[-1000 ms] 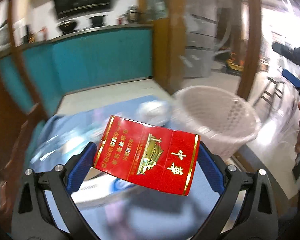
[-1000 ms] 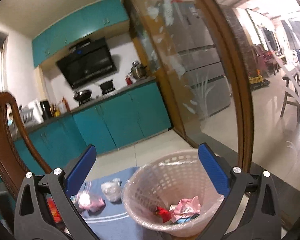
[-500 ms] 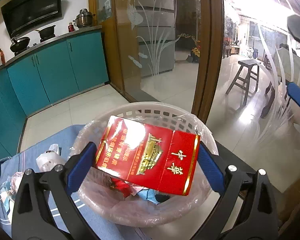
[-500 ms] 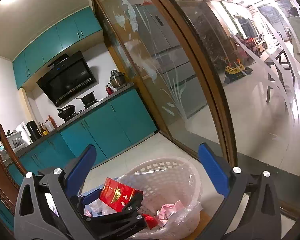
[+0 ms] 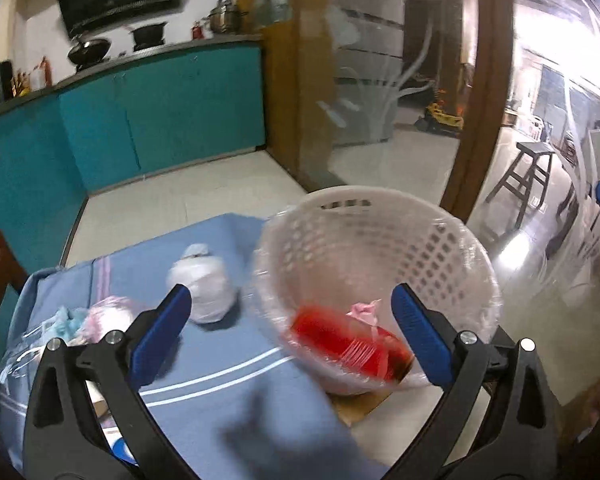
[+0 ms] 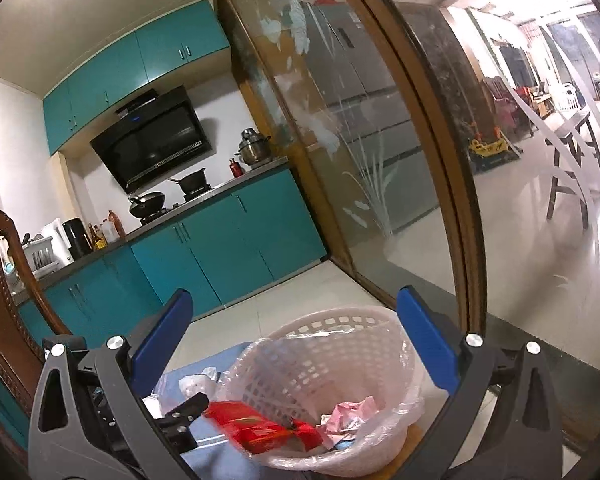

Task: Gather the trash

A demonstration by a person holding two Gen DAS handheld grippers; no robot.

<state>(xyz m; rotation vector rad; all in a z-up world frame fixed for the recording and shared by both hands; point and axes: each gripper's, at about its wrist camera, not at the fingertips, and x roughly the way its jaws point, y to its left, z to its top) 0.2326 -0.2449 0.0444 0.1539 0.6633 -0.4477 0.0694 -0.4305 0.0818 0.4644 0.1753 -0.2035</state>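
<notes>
We find the left gripper (image 5: 285, 324) with its blue-padded jaws spread wide and nothing between them, held above the near edge of the white perforated plastic basket (image 5: 380, 216), which is lined with a clear plastic bag. The red cigarette carton (image 5: 348, 346), motion-blurred in the left wrist view, lies inside the basket against its near wall, beside crumpled pink paper (image 5: 364, 312). From the right wrist view we confirm the same carton (image 6: 267, 430) within the basket (image 6: 332, 344), with its left end at the rim. The right gripper (image 6: 293, 346) is likewise released, its jaws wide apart and empty, positioned over the basket from the other side. The basket stands on a table covered by a blue cloth with white stripes (image 5: 219, 380), partly past the cloth's right edge. On the cloth to the left of the basket we note a knotted white plastic bag (image 5: 207, 292), and further left a pink crumpled wrapper (image 5: 107, 316) and clear plastic film (image 5: 23, 352); both remain outside the basket. Teal kitchen cabinets (image 5: 139, 120) stand behind.
</notes>
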